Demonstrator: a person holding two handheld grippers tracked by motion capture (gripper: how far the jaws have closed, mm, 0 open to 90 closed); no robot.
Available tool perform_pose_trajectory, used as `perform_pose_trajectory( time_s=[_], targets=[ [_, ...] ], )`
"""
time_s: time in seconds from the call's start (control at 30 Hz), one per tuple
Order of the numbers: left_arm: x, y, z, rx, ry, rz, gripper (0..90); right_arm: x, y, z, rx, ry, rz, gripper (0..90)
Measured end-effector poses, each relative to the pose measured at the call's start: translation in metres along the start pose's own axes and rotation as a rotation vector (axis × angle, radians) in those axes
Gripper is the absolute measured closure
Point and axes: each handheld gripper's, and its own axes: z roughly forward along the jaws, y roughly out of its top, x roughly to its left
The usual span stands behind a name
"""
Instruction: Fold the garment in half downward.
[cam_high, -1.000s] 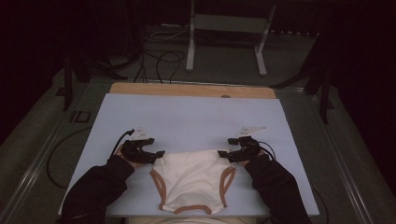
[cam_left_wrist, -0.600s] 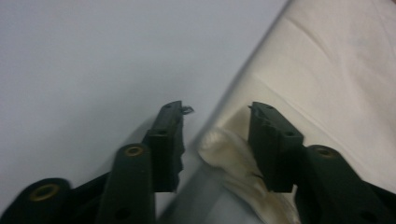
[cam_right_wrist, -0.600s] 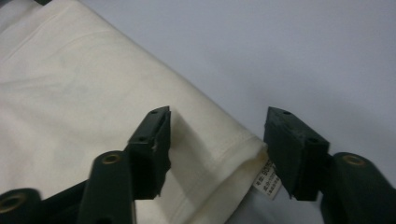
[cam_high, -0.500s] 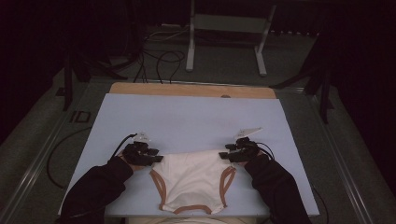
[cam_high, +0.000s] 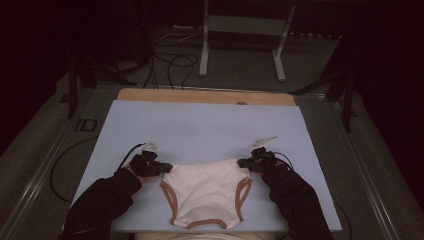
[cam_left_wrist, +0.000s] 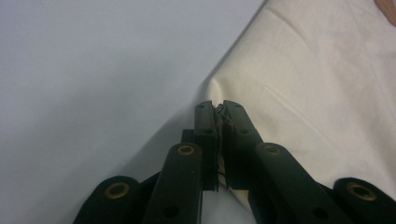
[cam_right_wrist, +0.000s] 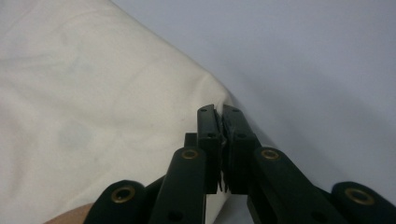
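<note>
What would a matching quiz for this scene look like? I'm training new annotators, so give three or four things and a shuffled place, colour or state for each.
Things:
1. garment
2. trim
3. mat
4. left gripper

Descriptions:
A. light blue
B. brown
C. shut on a garment corner
D. cream, lying flat on the mat

Pairs: 1-D, 2-B, 3-A, 4-C
</note>
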Motion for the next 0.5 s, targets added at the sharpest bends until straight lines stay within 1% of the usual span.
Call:
perform_pose_trajectory(
  time_s=[0.13, 0.23, 0.27, 0.3, 0.37, 0.4, 0.5],
  targets=[
    [0.000, 0.004, -0.005, -0.009, 0.022, 0.017, 86.8, 0.000, 0.003, -0.002, -0.017, -0.002, 0.004, 87.5],
    [0.001, 0.007, -0.008, -0.023, 0.026, 0.010, 86.8, -0.001, 0.004, -0.004, -0.029, -0.004, 0.013, 87.4],
    [0.002, 0.008, -0.009, -0.024, 0.020, 0.007, 86.8, -0.001, 0.005, -0.004, -0.031, -0.008, 0.008, 87.4],
    [0.001, 0.009, -0.009, -0.021, 0.024, 0.016, 86.9, -0.002, 0.005, -0.004, -0.031, -0.010, 0.007, 87.5],
    [0.000, 0.010, -0.008, -0.009, 0.035, 0.035, 86.9, -0.003, 0.007, -0.004, -0.035, -0.012, 0.006, 87.4],
    [0.000, 0.011, -0.008, -0.013, 0.048, 0.039, 87.1, -0.003, 0.007, -0.004, -0.038, -0.013, 0.011, 87.5],
    [0.003, 0.013, -0.009, -0.025, 0.062, 0.035, 87.2, -0.005, 0.009, -0.004, -0.043, -0.017, 0.010, 87.5]
  ],
)
